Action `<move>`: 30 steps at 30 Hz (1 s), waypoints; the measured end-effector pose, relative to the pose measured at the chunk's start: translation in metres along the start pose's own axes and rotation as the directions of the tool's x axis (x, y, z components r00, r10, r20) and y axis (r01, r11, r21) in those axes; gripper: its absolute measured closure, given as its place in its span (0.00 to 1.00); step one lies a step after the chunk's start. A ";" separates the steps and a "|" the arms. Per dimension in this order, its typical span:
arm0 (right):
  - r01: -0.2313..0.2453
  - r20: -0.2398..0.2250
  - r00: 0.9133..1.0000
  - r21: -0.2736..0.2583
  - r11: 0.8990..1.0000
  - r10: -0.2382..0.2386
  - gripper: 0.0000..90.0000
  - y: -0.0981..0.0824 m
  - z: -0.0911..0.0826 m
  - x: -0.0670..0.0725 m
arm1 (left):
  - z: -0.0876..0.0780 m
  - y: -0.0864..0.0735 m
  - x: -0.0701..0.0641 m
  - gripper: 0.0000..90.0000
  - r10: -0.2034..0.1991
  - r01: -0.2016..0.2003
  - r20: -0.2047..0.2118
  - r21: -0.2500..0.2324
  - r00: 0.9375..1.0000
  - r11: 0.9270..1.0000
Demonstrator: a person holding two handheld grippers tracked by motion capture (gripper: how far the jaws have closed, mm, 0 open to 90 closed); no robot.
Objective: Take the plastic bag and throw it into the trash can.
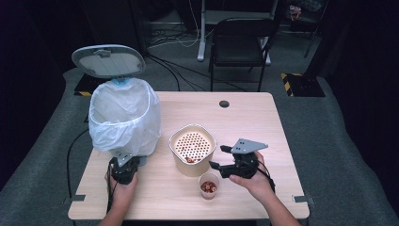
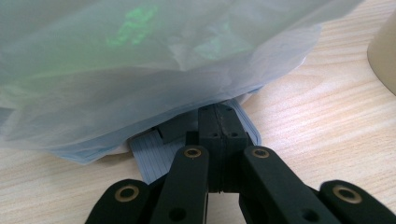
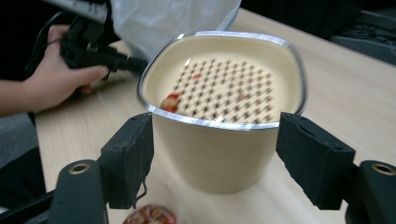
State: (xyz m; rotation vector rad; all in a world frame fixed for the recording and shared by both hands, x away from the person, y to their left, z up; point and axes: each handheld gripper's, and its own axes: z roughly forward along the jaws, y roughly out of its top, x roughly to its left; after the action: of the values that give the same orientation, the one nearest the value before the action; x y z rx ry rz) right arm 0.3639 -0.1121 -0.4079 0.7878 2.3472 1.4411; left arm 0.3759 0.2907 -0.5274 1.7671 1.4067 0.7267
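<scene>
Strainer pot [image 3: 224, 116] between spread right claw [image 3: 215, 163] pads.

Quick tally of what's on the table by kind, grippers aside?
Bins lined with a white bag: 1
Cream containers with a perforated insert: 1
Small clear cups of red pieces: 1
Total: 3

Table [image 1: 263, 122]: pale wood-grain top, matt. Bin liner [image 1: 123, 115]: thin translucent white plastic film, crinkled. Strainer pot [image 1: 192, 149]: smooth cream plastic, perforated insert, glossy metallic rim. Small cup [image 1: 209, 185]: clear plastic. Right gripper [image 3: 215, 161]: matt black pads [image 3: 128, 158], slightly rough.
</scene>
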 end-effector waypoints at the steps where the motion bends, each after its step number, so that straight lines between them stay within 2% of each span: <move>1: 0.000 0.000 1.000 0.000 1.000 0.000 0.30 0.000 0.000 0.000 | 0.000 0.000 0.000 1.00 0.000 0.000 0.000 0.000 1.000 1.000; 3: 0.005 -0.027 1.000 0.019 1.000 -0.005 0.27 -0.014 0.004 0.009 | 0.001 0.000 0.000 1.00 0.005 -0.005 -0.003 -0.013 1.000 1.000; 8: 0.009 -0.062 0.998 0.029 1.000 -0.007 0.24 -0.028 0.007 0.022 | 0.001 0.000 0.000 1.00 0.016 -0.016 -0.007 -0.011 1.000 1.000; 15: 0.004 -0.068 0.998 0.033 0.999 -0.001 0.19 -0.036 0.010 0.029 | 0.001 0.000 -0.002 1.00 0.007 -0.007 -0.008 -0.015 1.000 1.000; 18: -0.003 -0.078 0.997 0.029 1.000 0.005 0.17 -0.038 0.012 0.031 | 0.001 0.000 -0.001 1.00 0.017 -0.017 -0.010 -0.008 1.000 1.000; 23: 0.003 -0.097 0.995 0.049 0.999 0.001 0.10 -0.044 0.018 0.035 | 0.001 0.000 -0.001 1.00 0.012 -0.012 -0.006 -0.008 1.000 1.000; 27: 0.007 -0.112 0.994 0.071 0.997 0.001 0.10 -0.050 0.025 0.039 | 0.001 0.000 -0.001 1.00 0.011 -0.011 -0.007 -0.013 1.000 1.000; 28: 0.029 -0.107 0.994 0.085 0.996 -0.019 0.10 -0.053 0.029 0.041 | 0.001 0.000 -0.001 1.00 0.012 -0.012 -0.009 -0.014 1.000 1.000; 29: 0.029 -0.107 0.994 0.085 0.996 -0.019 0.10 -0.053 0.029 0.041 | 0.001 0.000 -0.002 1.00 0.009 -0.009 -0.009 -0.014 1.000 1.000; 30: 0.040 -0.104 0.994 0.095 0.995 -0.030 0.11 -0.055 0.030 0.042 | 0.000 0.000 -0.001 1.00 0.031 -0.031 -0.006 0.001 0.999 1.000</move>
State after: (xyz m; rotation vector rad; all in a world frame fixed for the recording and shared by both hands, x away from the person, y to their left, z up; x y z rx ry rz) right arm 0.3279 -0.0847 -0.4683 0.7094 2.5115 1.3932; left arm 0.3758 0.2899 -0.5270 1.7927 1.3863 0.7484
